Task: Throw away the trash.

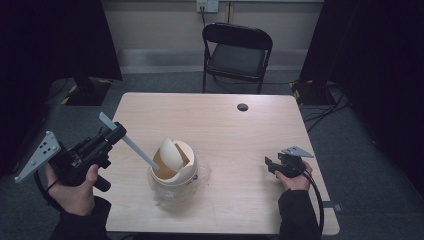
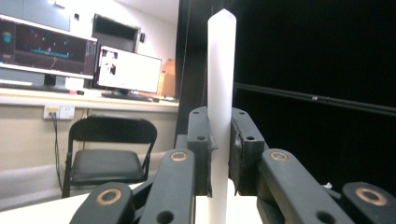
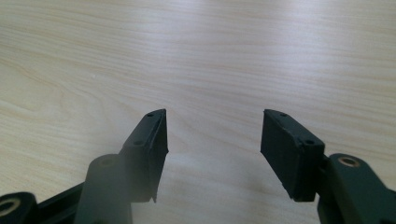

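White stick clamped at the left, its far end down in the tub.

The left gripper (image 1: 116, 134) has its fingers (image 2: 245, 149) clenched on the white stick (image 1: 135, 146), angled so its tip reaches into the white tub (image 1: 176, 172) mid-worktop (image 1: 240, 135), probably for stirring; the right gripper (image 1: 272, 165) rests low at the right, fingers (image 3: 289, 151) released, apparently idle.

A black folding chair (image 1: 236, 55) stands beyond the wooden table (image 1: 260, 135) against a pale wall (image 1: 160, 25); grey floor (image 1: 370, 165) surrounds the table.
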Demonstrator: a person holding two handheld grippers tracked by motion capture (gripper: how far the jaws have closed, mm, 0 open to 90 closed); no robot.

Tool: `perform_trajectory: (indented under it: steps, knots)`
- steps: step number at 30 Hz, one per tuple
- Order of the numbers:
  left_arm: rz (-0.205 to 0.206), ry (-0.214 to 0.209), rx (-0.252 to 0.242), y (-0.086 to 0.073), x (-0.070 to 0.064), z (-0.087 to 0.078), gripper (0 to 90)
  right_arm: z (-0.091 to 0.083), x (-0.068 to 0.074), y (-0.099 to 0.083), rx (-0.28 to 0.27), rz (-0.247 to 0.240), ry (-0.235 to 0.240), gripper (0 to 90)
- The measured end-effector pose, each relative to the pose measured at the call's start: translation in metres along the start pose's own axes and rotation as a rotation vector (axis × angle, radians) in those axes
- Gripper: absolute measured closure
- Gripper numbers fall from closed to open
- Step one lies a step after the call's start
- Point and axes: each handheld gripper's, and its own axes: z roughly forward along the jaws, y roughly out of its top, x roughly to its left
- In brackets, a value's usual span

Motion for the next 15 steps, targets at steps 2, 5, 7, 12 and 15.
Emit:
perform_trajectory:
  steps: [2,5,7,12,15]
  knots:
    - [-0.007,0.007,0.029,-0.008,0.003,0.001,80.6,0.000,-0.001,-0.001,0.006,0.002,-0.005,41.3]
    - [-0.011,0.015,0.045,-0.013,0.005,0.002,80.6,0.000,-0.001,-0.001,0.007,0.002,-0.009,41.4]
    - [-0.012,0.023,0.062,-0.020,0.006,0.005,80.6,0.000,-0.001,-0.001,0.006,0.002,-0.006,41.3]
    - [-0.013,0.029,0.102,-0.038,0.012,0.011,80.7,0.000,-0.002,-0.001,0.008,-0.002,-0.008,41.3]
    - [-0.024,0.036,0.126,-0.049,0.015,0.015,80.6,0.000,-0.002,-0.001,0.006,0.002,-0.011,41.3]
